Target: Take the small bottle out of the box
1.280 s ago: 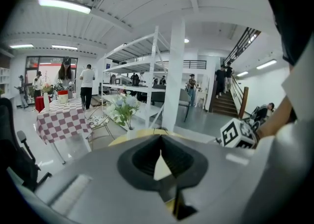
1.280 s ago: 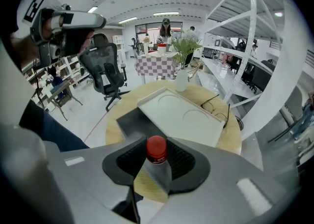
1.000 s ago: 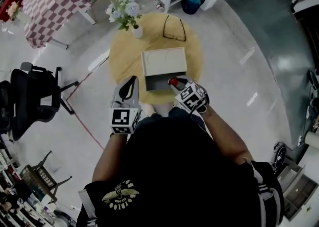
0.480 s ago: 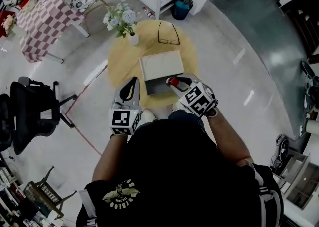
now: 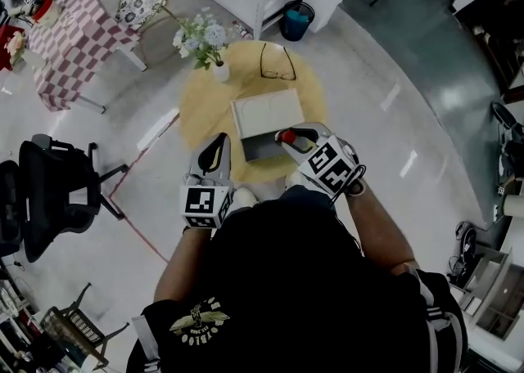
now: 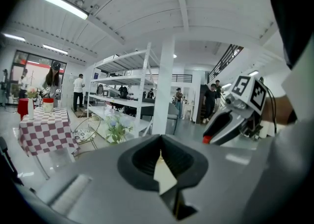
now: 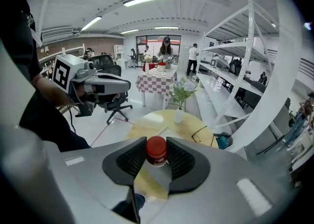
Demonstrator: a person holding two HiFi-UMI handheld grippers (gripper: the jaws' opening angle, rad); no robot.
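Red cap: small bottle point(image 7: 156, 150). Cream: box point(image 5: 266, 111), on yellow surface point(image 5: 201, 105). Left of surface: red-white checked tablecloth point(image 5: 70, 42), black chair point(image 5: 49, 191). Black-white square markers: right gripper point(image 5: 286, 137).

Right gripper point(image 7: 156, 159) fingers point(image 7: 182, 162) clamp small bottle point(image 7: 156, 149) — red cap, table point(image 7: 147, 127) below

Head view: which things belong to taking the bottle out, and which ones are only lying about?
Job: bottle, box, right gripper gripping the bottle.
Lying about: glasses, vase, chair.
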